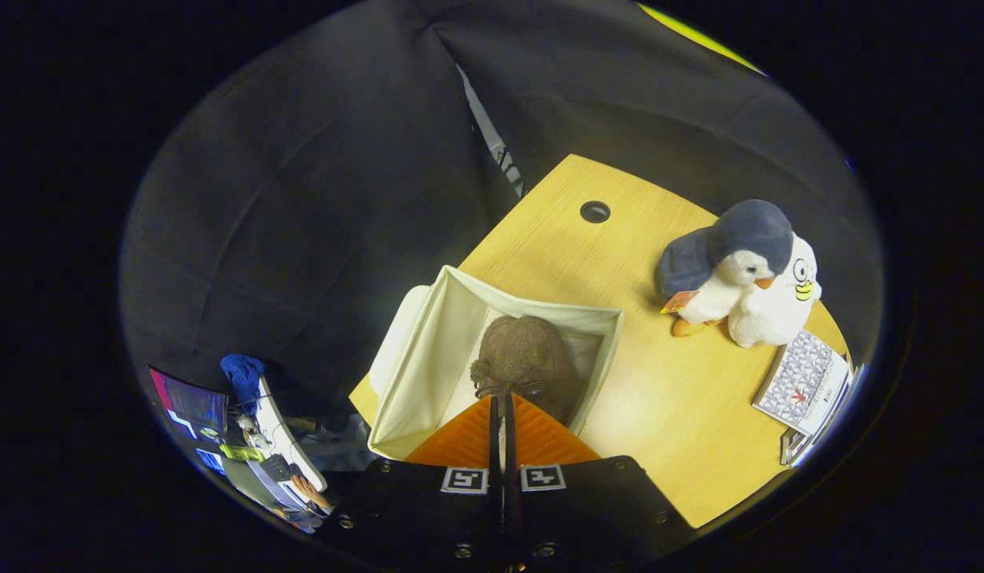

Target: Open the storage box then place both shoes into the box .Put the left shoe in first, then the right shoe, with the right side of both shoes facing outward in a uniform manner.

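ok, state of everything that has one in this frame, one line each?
gripper: fingers closed together, pinching the brown shoe's lace over the box.
storage box: open, lid flap hanging off its far side.
brown shoe: inside the box, just ahead of the fingers.
penguin plush: upright on the table, leaning on the white plush.
white plush: upright, beside the penguin.
booklet: lying flat, closed.

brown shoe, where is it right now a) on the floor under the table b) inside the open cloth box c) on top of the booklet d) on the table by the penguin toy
b: the brown shoe sits inside the open cream cloth box, just ahead of the gripper, whose fingers are closed together at the shoe's bow.
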Tool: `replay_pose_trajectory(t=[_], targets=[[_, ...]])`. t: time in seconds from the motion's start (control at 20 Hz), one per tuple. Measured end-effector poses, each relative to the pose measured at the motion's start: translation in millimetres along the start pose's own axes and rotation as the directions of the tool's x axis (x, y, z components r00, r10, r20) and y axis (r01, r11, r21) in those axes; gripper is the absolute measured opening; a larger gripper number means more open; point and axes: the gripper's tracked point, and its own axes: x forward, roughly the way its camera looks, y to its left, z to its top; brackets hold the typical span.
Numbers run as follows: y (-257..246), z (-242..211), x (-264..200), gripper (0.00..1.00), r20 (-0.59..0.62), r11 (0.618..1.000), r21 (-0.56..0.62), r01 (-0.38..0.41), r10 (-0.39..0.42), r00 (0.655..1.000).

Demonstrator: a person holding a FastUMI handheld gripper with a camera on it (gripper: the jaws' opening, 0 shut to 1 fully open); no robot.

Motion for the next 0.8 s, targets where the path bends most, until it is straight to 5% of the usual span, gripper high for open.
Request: replay_pose_trajectory(t=[0.2,0.35,0.45,0.55,0.8], targets=[[-20.3,-2.8,-36.9,0.09,0.112,0.999,0.038,0.015,-0.019,0.994],[-50.6,-2.3,-61.4,0.59,0.205,0.996,0.064,0.054,-0.066,0.977],[-71.5,-4.6,-77.9,0.80,0.287,0.990,0.103,0.096,-0.122,0.950],[-98.9,-6.0,-100.1,0.83,0.395,0.975,0.157,0.157,-0.208,0.895],[-152.3,-17.3,-173.6,0.82,0.625,0.916,0.291,0.278,-0.401,0.669]])
